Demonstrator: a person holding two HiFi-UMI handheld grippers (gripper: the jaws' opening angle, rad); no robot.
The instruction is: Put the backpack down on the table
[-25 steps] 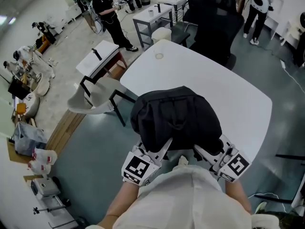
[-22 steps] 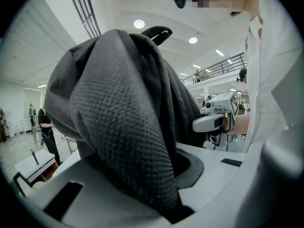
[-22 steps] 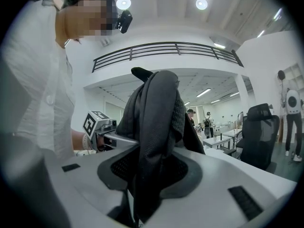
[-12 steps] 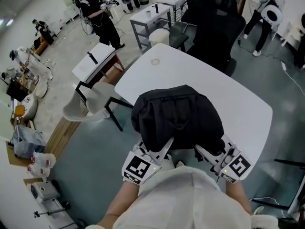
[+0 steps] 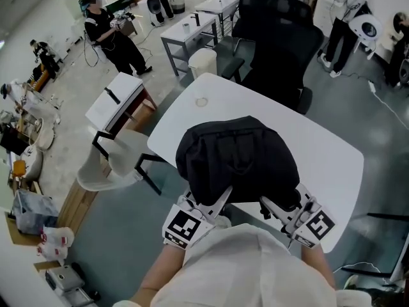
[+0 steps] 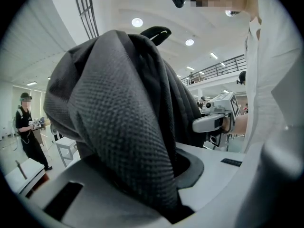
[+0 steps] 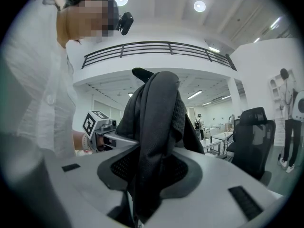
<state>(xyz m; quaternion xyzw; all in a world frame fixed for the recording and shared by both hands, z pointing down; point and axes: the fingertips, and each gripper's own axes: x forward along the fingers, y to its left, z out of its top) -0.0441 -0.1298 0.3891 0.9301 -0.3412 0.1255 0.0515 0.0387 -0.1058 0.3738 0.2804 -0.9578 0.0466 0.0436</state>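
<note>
Backpack [image 5: 236, 158], head view: over the table's [image 5: 319, 158] near edge, perhaps not resting, left gripper [image 5: 220, 196] at its 7 o'clock, right gripper [image 5: 267, 204] at 5. The left gripper view adds its jaws pinching thick fabric; the right gripper view shows its jaws clamping a thinner fold.

Person wears a white button-up shirt [image 5: 246, 267]; one small button [image 7: 49, 100] shows at mid left of the right gripper view. Forearms are bare. Small black camera [image 7: 124, 23] on the head, upper left.

Left gripper [image 5: 222, 194] and right gripper [image 5: 270, 204] have light grey plastic bodies and long pale jaws. Dark mesh-textured pads [image 7: 183, 167] are set into the jaws, with black rectangular slots [image 7: 242, 194] on the flat faces.

Each gripper carries a white cube with black square markers: left cube [image 5: 184, 227] and right cube [image 5: 317, 224], at the bottom of the head view.
</note>
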